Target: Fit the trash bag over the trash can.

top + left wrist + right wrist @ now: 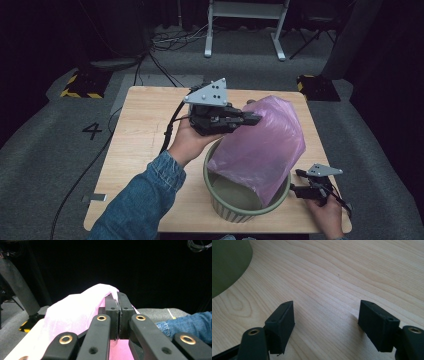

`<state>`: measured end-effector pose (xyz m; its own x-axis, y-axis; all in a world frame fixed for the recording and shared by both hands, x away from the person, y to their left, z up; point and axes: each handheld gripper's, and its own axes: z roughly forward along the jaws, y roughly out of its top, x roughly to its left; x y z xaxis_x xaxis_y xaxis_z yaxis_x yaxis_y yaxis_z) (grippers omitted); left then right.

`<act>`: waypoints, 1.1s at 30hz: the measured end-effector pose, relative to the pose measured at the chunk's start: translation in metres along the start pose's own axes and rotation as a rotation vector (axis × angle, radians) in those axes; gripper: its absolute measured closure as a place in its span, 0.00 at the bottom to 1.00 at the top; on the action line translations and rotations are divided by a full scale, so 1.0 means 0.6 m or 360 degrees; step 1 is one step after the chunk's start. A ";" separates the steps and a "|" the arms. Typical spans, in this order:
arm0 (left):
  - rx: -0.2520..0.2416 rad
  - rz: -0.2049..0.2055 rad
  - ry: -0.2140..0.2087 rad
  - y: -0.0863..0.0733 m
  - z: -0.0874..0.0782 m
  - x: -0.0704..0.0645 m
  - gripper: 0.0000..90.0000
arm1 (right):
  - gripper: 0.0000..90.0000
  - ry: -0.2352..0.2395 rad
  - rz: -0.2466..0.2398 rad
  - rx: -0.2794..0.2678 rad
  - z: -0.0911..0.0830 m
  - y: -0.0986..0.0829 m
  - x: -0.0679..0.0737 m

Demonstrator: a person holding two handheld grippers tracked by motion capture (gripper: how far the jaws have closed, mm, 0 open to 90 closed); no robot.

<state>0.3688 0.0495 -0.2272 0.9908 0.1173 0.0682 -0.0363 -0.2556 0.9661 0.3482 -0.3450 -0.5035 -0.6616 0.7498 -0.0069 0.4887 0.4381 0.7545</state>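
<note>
Holding the pink bag (262, 145) up by its top edge, my left gripper (256, 119) has its jaws pressed tight together on a fold of the thin plastic. In the left gripper view the two black jaws meet with the pink film (75, 312) pinched between them, and the rest of it drapes away to the left and below. My left hand (190, 140) carries the gripper above the middle of the wooden table (145, 130), with my denim sleeve (145, 200) coming in from the bottom of the high view.

The bag hangs at a slant from that grip, its upper end raised over the far part of the table and its lower end reaching down inside the green bin (227, 207). The bin stands upright near the front edge of the table, and the plastic covers the right half of its opening, lying over the rim on that side, while the left half shows the bin's bare inside.

My right gripper (300, 182) sits low at the right front of the table, just beside the bin's right wall and not touching the bag. Its jaws stand wide apart with nothing between them; in the right gripper view I see bare wood (332, 285) in the gap and a curve of the green bin (227, 262) at the upper left. My right hand (327, 215) holds it close to the tabletop.
</note>
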 end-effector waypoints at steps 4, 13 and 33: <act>0.0045 -0.0007 -0.0008 -0.016 0.006 -0.007 0.99 | 0.32 -0.0001 0.0000 0.0000 0.000 0.000 0.000; 0.0182 -0.0051 -0.0039 -0.069 0.014 -0.028 0.98 | 0.32 0.0000 0.0000 0.0000 0.000 0.000 0.000; 0.0544 -0.0270 -0.0036 -0.144 -0.003 -0.039 0.98 | 0.33 0.0001 0.0020 0.0005 -0.001 0.000 -0.002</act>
<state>0.3486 0.0705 -0.3116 0.9817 0.1653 -0.0948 0.1705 -0.5399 0.8243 0.3485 -0.3463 -0.5032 -0.6556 0.7551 0.0028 0.4987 0.4302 0.7525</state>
